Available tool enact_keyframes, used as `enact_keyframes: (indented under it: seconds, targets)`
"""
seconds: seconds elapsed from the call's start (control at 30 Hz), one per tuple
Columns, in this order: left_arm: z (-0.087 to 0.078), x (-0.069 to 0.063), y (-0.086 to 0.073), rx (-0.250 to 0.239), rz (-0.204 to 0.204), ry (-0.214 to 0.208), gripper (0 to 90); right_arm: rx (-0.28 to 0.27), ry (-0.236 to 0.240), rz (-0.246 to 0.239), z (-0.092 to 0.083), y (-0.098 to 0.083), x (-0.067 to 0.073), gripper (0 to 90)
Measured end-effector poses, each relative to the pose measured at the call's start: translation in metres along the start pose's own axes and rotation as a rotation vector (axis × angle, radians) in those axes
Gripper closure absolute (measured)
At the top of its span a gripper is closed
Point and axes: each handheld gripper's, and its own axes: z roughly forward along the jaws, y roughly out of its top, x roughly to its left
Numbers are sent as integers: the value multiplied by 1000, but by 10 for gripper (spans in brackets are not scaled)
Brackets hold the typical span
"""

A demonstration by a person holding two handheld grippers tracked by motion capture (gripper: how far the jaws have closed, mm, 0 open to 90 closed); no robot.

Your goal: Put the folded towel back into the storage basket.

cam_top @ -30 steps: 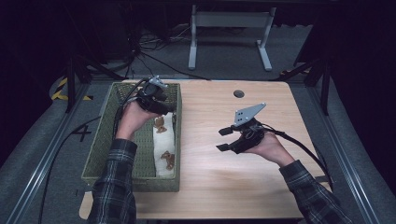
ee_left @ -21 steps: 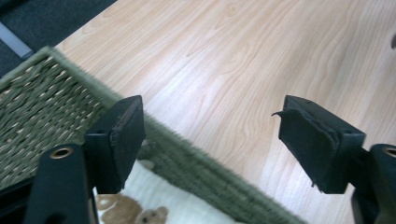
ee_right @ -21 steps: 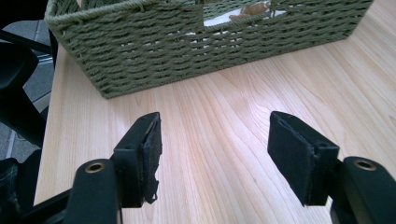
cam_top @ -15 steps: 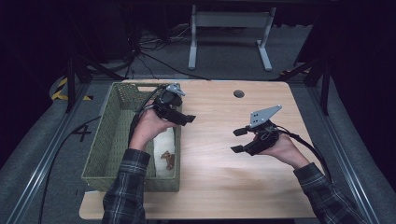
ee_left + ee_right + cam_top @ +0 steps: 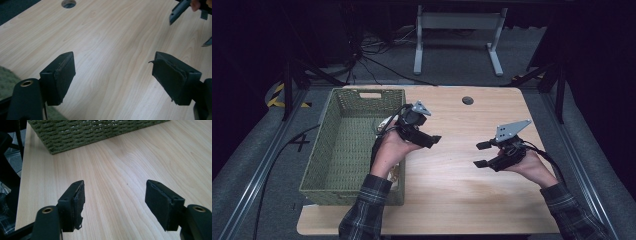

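Note:
My left gripper (image 5: 435, 140) hangs over the wooden table (image 5: 452, 190) just right of the green woven basket (image 5: 347, 192), pointing right. In the left gripper view its jaws (image 5: 113, 75) stand wide apart over bare wood; they have just been opening and nothing is between them. My right gripper (image 5: 481, 154) hovers at the table's right side and points left toward the other one. Its jaws (image 5: 115, 202) have also just been opening, and only bare tabletop lies between them. The basket's wall (image 5: 95, 132) lies ahead of the right gripper.
Something white (image 5: 384, 122) lies inside the basket, mostly hidden behind my left hand. A round cable hole (image 5: 468, 100) sits near the table's far edge. A metal stand (image 5: 457, 35) and cables are on the floor beyond.
My left hand has come out from over the basket and moved right, above the table. My right hand has drifted to the right. Both pairs of jaws look a little wider.

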Motion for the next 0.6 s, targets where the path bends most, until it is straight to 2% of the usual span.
enact_keyframes:
  seconds: [0.17, 0.27, 0.33, 0.4, 0.43, 0.5, 0.6]
  targets:
    - [12, -21, 1, 0, 28, -16, 194, 1, -8, 8, -1, -14, 1, 323]
    - [21, -34, 0, -6, 30, -27, 193, 6, -10, 19, -3, -24, 3, 318]
    - [28, -42, -1, 13, 51, -23, 193, 7, -16, 18, -4, -29, 3, 317]
    - [30, -45, -1, 14, 51, -22, 193, 11, -23, 27, -7, -36, 5, 313]
    - [37, -52, -4, 11, 54, -31, 192, 12, -27, 26, -8, -40, 5, 313]
    - [40, -56, -5, 11, 56, -37, 192, 15, -29, 30, -9, -44, 6, 310]
    - [53, -67, -9, 18, 63, -47, 192, 31, -39, 40, -12, -57, 5, 300]
